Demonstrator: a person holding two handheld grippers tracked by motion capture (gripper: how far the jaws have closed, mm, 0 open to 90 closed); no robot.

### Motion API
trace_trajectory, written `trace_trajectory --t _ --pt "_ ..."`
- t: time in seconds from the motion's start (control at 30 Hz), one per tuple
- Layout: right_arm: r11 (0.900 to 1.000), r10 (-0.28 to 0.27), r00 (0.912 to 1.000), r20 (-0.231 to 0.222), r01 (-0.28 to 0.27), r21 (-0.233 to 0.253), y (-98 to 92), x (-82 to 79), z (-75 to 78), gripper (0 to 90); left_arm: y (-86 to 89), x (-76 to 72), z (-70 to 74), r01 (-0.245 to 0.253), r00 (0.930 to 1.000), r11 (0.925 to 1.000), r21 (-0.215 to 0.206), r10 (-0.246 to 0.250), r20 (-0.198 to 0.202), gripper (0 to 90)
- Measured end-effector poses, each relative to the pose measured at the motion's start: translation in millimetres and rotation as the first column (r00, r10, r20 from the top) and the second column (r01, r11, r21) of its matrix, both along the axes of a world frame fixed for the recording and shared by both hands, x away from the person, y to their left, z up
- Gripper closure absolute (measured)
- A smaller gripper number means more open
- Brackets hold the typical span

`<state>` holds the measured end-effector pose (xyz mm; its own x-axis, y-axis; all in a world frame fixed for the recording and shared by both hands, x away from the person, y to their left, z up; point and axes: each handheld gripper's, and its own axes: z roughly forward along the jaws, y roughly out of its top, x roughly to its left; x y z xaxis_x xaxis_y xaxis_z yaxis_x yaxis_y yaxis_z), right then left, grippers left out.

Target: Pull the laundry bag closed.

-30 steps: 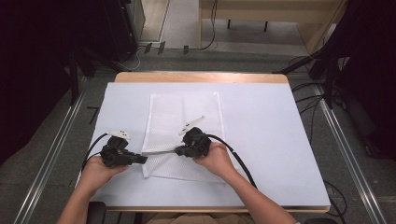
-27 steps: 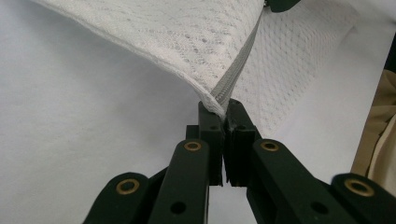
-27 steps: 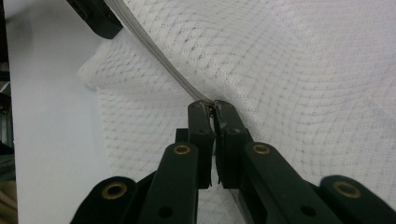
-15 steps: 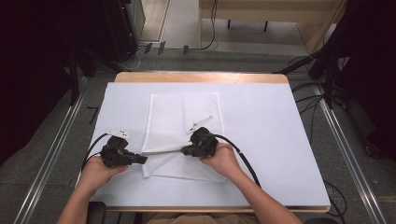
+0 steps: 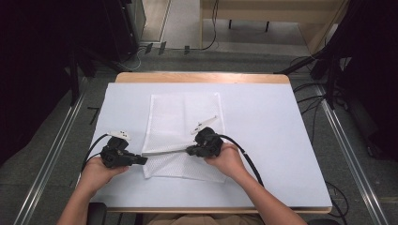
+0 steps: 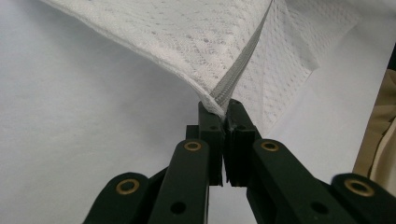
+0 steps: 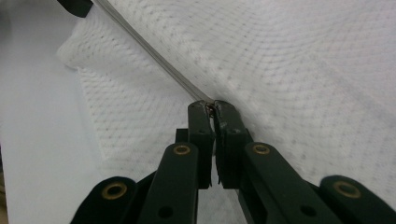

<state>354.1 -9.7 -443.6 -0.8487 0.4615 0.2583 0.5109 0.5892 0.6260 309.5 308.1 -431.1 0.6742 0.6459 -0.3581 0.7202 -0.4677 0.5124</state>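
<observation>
White cloth [image 5: 183, 122] edge pinched taut between both grippers (table [image 5: 281, 140] around).

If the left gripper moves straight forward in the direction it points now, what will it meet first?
Most likely the white dotted paper towel it already clamps by the edge; the left gripper points along that lifted edge toward the right gripper, which would probably come next.

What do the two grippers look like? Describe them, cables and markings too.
Both the left gripper and the right gripper are black, with a black cable trailing from each and a pale plate on top. Their jaws are flat black links with brass-ringed pivots. No lettering is legible. The forearms are bare, with no sleeves in view.
</observation>
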Motion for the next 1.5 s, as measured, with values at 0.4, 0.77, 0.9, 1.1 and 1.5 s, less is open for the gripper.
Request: trace_trajectory --t 0.4,0.77,0.9,1.1,1.5 --pt "1.000 -0.009 1.0000 -0.001 0.009 -0.014 -13.9 -0.9 -0.5 88.3 -1.5 -0.1 -0.3 0.009 1.0000 1.0000 0.005 -0.009 -0.003 88.5" --pt "0.999 -0.016 0.9999 -0.002 0.016 -0.030 -22.6 -3.3 -1.3 88.3 -0.6 -0.5 -1.1 0.016 0.9999 0.9999 0.003 -0.016 -0.004 88.5" --pt "0.999 -0.032 0.9994 -0.011 0.032 -0.022 -30.4 -3.3 -3.7 88.3 -0.4 -0.5 -1.1 0.017 0.9998 0.9999 0.003 -0.017 -0.007 88.5" --pt "0.998 -0.054 0.9984 -0.019 0.053 -0.017 -37.9 -3.0 -3.3 88.3 -0.8 -0.6 -1.2 0.019 0.9998 0.9998 0.001 -0.019 -0.010 88.4" --pt "0.998 -0.051 0.9985 -0.019 0.051 -0.022 -41.4 -5.6 -3.5 88.3 -0.6 -0.6 -1.7 0.024 0.9996 0.9997 0.001 -0.024 -0.015 88.4"
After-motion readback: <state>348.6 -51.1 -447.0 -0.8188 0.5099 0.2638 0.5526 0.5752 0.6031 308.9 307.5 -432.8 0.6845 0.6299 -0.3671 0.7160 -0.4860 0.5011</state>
